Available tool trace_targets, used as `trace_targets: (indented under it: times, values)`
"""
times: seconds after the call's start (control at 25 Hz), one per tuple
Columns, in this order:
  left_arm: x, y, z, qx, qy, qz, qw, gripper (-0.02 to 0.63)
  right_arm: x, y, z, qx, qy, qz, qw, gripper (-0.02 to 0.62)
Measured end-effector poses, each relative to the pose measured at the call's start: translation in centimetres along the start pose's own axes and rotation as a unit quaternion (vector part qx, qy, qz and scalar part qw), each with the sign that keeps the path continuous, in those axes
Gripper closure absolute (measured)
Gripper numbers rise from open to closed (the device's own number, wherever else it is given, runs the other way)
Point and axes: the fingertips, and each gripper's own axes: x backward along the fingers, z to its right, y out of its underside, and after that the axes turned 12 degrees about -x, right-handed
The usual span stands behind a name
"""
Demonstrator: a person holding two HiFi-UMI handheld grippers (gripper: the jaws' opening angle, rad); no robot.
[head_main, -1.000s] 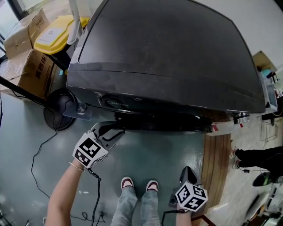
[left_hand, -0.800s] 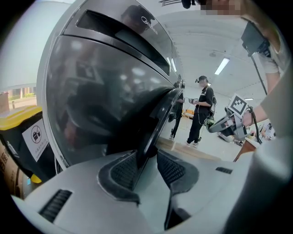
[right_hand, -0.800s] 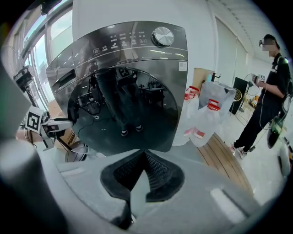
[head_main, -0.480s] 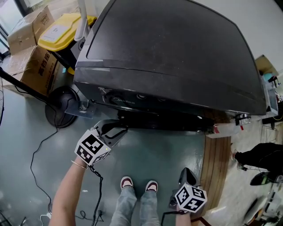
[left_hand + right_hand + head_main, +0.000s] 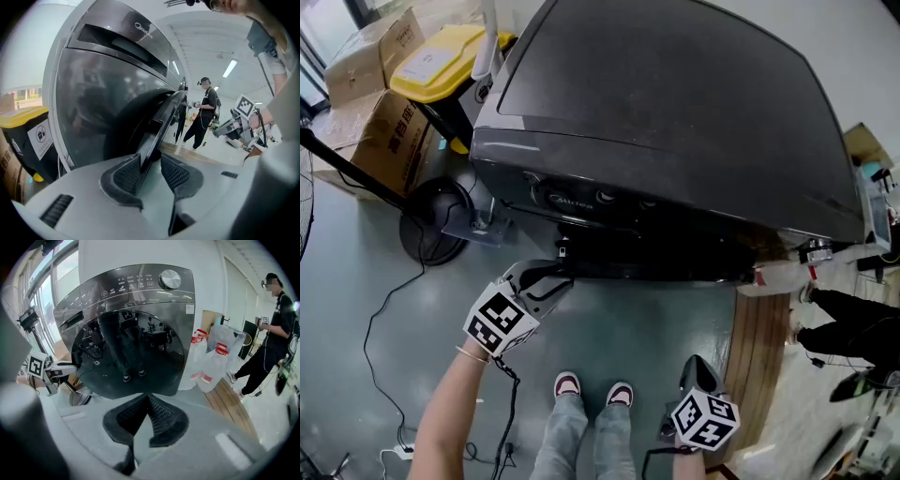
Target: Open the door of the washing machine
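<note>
A dark grey front-loading washing machine (image 5: 675, 112) fills the head view; its round glass door (image 5: 136, 352) faces me in the right gripper view. My left gripper (image 5: 555, 274) sits at the door's left edge. In the left gripper view the door's rim (image 5: 161, 122) stands out from the machine's front and runs between the pads, with my left gripper (image 5: 151, 161) shut on it. My right gripper (image 5: 698, 370) hangs low to the right, away from the machine. Its tips meet, and my right gripper (image 5: 147, 399) is shut on nothing.
Cardboard boxes (image 5: 366, 66) and a yellow-lidded bin (image 5: 441, 61) stand left of the machine, beside a round stand base (image 5: 436, 220) with cables (image 5: 384, 309) on the floor. A wooden platform (image 5: 759, 337), white jugs (image 5: 213, 359) and a person (image 5: 274, 333) are on the right.
The head view has shifted, so more of the machine's control panel shows. My left gripper stays on the door's edge. The right gripper has not moved.
</note>
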Motion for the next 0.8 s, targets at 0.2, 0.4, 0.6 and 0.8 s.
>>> trace_targets:
  times: [0.2, 0.4, 0.6, 0.8]
  values:
    - [0.2, 0.2, 0.5, 0.002, -0.011, 0.000, 0.9999, 0.469, 0.4, 0.0, 0.5, 0.008, -0.002, 0.002, 1.000, 0.589]
    - [0.4, 0.4, 0.9, 0.004, -0.018, -0.004, 0.9998, 0.466, 0.9, 0.4, 1.2, 0.010, -0.004, 0.000, 1.000, 0.589]
    - [0.7, 0.7, 1.9, 0.010, -0.020, -0.003, 0.9997, 0.466, 1.3, 0.6, 1.7, 0.013, -0.006, 0.001, 1.000, 0.589]
    - [1.2, 1.1, 3.6, 0.019, -0.014, -0.001, 0.9997, 0.466, 1.8, 0.7, 2.0, 0.017, -0.007, 0.001, 1.000, 0.590]
